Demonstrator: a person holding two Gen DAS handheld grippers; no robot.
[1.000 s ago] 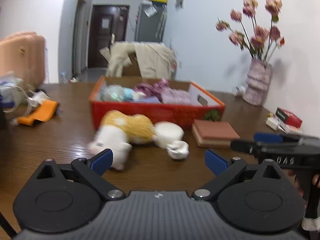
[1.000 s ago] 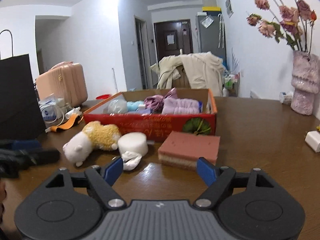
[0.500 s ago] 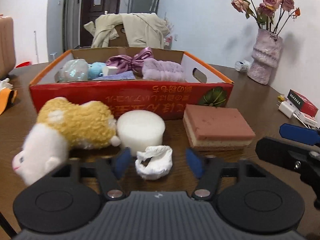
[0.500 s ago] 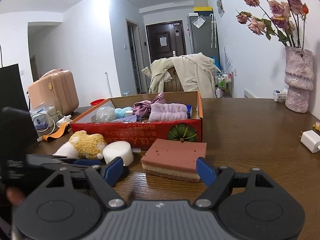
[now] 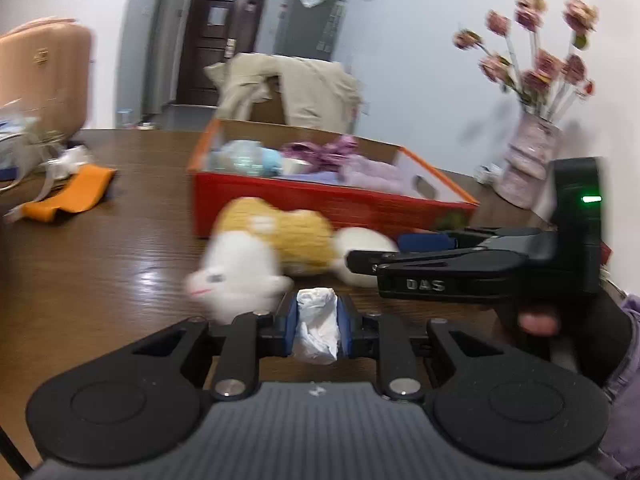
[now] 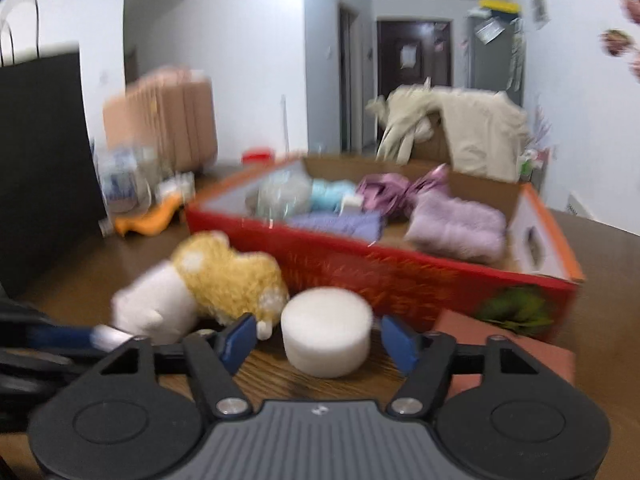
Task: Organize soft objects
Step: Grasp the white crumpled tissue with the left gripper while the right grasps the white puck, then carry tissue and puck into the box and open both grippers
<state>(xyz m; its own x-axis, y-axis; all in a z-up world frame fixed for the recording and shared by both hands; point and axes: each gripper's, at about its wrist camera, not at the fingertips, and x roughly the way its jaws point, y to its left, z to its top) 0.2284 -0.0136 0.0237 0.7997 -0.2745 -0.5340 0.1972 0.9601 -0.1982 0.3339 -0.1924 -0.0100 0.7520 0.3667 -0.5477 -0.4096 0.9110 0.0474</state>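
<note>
So the left wrist view is showing the left gripper (image 5: 317, 322) clamping a crumpled white wad (image 5: 316, 326) between its blue pads, squeezed in from both sides after the jaws have just been closing on it. The wad is sitting low over the wooden table (image 5: 100, 272), right in front of the yellow and white plush toy (image 5: 260, 256). Whether it's lifted off the wood I can't tell.

The right wrist view isn't showing that wad at all. What it's giving instead is the white foam disc (image 6: 326, 330) resting on the table between the right gripper's (image 6: 318, 338) blue pads. Those jaws have been narrowing too, but there are gaps on both sides, so nothing is being gripped yet. The reddish sponge block (image 6: 508, 344) is peeking out at its right, partly behind a finger, and the open red box (image 6: 400, 280) is sitting behind with purple and blue soft stuff inside (both views are pretty blurry, btw).

Only the left view is catching the right gripper from the side, reaching in level from the right toward the disc, with a fingertip (image 5: 538, 322) pressing on its handle.
</note>
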